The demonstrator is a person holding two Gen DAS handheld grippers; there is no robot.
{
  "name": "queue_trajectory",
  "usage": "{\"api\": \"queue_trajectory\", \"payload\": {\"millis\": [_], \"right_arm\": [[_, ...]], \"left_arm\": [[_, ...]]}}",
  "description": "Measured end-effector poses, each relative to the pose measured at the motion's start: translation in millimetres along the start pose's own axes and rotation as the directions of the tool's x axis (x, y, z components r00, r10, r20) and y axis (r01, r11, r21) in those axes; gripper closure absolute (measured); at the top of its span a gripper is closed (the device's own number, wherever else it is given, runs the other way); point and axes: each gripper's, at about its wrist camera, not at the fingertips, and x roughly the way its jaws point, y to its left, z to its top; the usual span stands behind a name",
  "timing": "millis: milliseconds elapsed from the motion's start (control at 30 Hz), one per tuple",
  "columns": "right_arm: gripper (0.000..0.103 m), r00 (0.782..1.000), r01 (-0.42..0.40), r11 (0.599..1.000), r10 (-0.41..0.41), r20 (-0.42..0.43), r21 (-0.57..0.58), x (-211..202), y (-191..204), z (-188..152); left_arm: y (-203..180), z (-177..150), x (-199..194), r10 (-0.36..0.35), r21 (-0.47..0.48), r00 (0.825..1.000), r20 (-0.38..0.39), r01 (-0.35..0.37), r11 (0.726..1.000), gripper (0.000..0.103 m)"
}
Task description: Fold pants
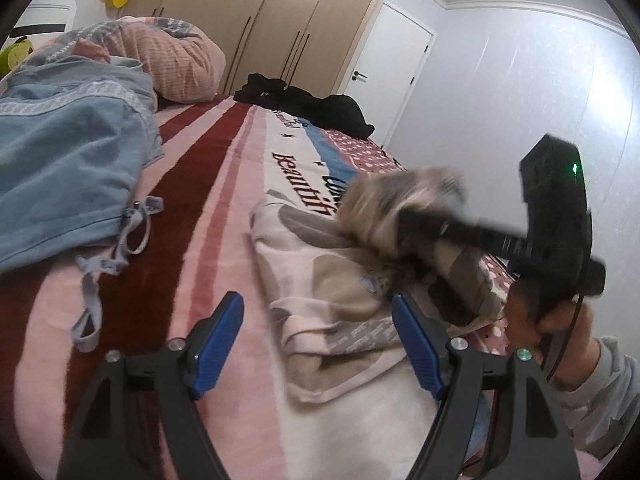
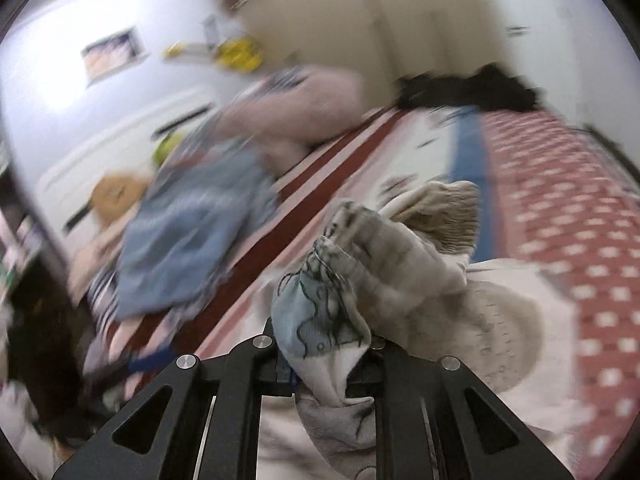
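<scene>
Right gripper [image 2: 320, 364] clamping pants [image 2: 400, 264], left gripper [image 1: 320, 344] spread

The pants [image 1: 320, 292] are soft cream fabric with beige-brown blotches and a grey lettered band, lying crumpled on the striped bed blanket [image 1: 192, 184]. One end is lifted off the bed in a blurred bunch; in the right wrist view a gathered fold [image 2: 340, 312] with a blue-grey printed patch stands upright.

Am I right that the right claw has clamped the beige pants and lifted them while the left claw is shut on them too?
Not quite. The left claw is open, holding nothing, as the left wrist view shows. The right claw is indeed clamped on the beige pants, lifting part of them.
</scene>
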Motion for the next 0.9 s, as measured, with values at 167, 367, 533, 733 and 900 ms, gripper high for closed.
{"api": "queue_trajectory", "payload": {"millis": [167,367,533,733,900], "right_arm": [[0.091,0.994,-0.015,0.996,0.006,-0.114,-0.086,37.6,18.7,-27.3],[0.079,0.981,-0.040,0.992,0.016,-0.195,-0.123,34.5,16.7,-45.4],[0.068,0.984,-0.023,0.992,0.001,-0.176,-0.121,-7.4,11.2,-48.9],[0.062,0.985,0.152,0.987,-0.155,-0.077,-0.042,-68.3,-33.0,-49.1],[0.061,0.976,0.212,0.975,-0.208,-0.059,0.062,-92.3,-73.9,-55.4]], "left_arm": [[10.1,-1.3,-0.5,0.003,-0.012,1.000,-0.002,-0.003,1.000,0.030],[9.1,3.2,-1.3,-0.041,-0.024,0.999,0.014,0.041,0.999,0.030],[-11.2,10.9,-3.0,-0.099,0.026,0.995,0.021,0.098,0.995,0.028],[-49.3,23.1,15.1,-0.130,0.109,0.992,0.008,0.128,0.986,0.026],[-75.3,42.5,42.6,-0.053,0.167,0.998,0.034,0.047,0.985,0.026]]}}
